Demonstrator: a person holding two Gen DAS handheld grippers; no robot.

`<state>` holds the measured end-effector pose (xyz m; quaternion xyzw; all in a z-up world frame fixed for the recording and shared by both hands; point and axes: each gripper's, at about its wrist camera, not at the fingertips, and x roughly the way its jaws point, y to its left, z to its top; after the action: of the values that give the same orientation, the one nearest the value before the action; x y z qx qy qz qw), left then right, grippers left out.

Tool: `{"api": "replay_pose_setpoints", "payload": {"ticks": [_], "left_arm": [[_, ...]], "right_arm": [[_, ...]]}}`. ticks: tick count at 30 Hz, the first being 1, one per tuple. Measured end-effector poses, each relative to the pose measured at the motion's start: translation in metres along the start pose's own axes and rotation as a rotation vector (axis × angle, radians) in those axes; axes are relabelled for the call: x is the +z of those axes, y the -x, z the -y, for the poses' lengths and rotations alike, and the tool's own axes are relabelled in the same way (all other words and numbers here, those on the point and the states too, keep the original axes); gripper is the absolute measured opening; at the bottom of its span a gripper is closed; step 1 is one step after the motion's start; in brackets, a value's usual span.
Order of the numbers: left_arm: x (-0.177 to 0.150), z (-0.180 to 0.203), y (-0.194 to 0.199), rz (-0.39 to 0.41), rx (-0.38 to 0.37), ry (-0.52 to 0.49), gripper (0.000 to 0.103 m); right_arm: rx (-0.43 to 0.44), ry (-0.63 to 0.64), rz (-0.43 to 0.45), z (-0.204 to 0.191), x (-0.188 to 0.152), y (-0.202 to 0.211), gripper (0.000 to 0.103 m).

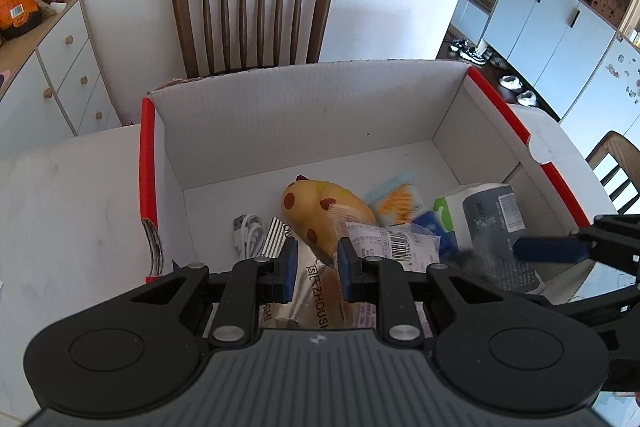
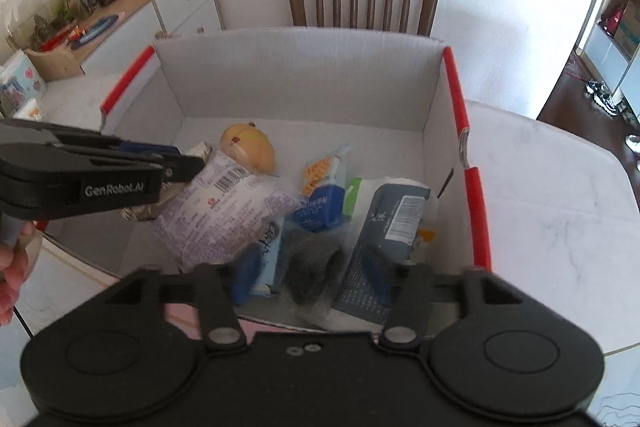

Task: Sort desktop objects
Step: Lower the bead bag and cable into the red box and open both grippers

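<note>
A wooden chair point(image 1: 253, 15) stands behind the table, beside a white cabinet point(image 1: 60, 67).

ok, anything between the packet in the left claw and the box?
Nothing visible: the packet hangs from the left claw over the open box. It likely lands on the yellow toy and other packets below.
</note>
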<state>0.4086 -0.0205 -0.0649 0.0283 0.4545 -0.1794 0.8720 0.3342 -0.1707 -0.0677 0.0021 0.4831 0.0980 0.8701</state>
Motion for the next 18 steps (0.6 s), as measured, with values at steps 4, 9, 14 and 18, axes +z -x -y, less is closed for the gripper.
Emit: {"api": "replay_pose_setpoints", "payload": {"ticks": [4,9,14,18], "left_arm": [[0.0,0.003,0.005,0.005,-0.003,-0.004,0.02],[0.001,0.007,0.015,0.017,-0.012,-0.011,0.02],[-0.001,0.012,0.026,0.024,-0.02,-0.019,0.02],[-0.003,0.015,0.037,0.032,-0.028,-0.021,0.02]], "right_arm": [[0.008,0.006,0.016,0.001,-0.001,0.011,0.061],[0.014,0.006,0.032,0.003,-0.004,0.024,0.061],[0.015,0.004,0.047,0.005,-0.007,0.035,0.061],[0.022,-0.003,0.058,0.005,-0.009,0.044,0.061]]}}
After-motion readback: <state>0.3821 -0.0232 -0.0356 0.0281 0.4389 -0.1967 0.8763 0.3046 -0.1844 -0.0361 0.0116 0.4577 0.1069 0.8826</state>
